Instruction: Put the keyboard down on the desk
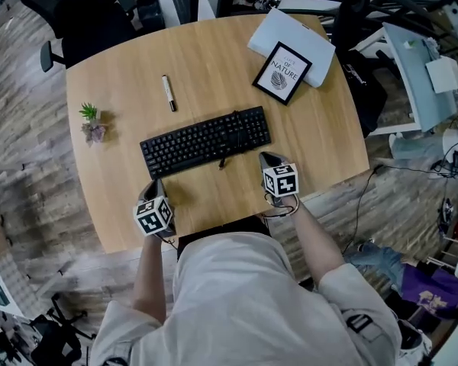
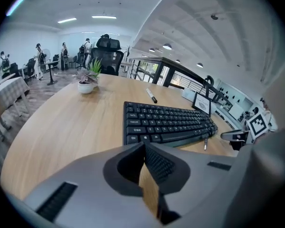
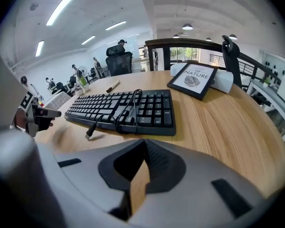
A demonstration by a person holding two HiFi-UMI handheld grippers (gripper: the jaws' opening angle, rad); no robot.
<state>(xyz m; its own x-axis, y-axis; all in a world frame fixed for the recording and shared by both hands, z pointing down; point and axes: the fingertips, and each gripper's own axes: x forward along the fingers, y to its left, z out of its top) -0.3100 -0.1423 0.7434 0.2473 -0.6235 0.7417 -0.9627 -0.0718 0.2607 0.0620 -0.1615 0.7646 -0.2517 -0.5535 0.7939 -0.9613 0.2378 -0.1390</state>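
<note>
The black keyboard [image 1: 205, 140] lies flat on the wooden desk [image 1: 137, 67], its cable coiled on top with the plug hanging off the near edge [image 3: 91, 131]. My left gripper [image 1: 156, 187] is shut and holds nothing, just off the keyboard's near left corner. My right gripper [image 1: 269, 161] is shut too, empty, close to the near right corner. In the left gripper view the keyboard [image 2: 167, 123] lies ahead of the shut jaws, apart from them. In the right gripper view the keyboard [image 3: 123, 109] also lies a little ahead, untouched.
A marker pen [image 1: 168, 92] lies beyond the keyboard. A small potted plant [image 1: 91, 122] stands at the desk's left. A framed print [image 1: 282, 72] leans on a pale folder [image 1: 290, 35] at the far right. Office chairs [image 1: 84, 14] stand behind the desk.
</note>
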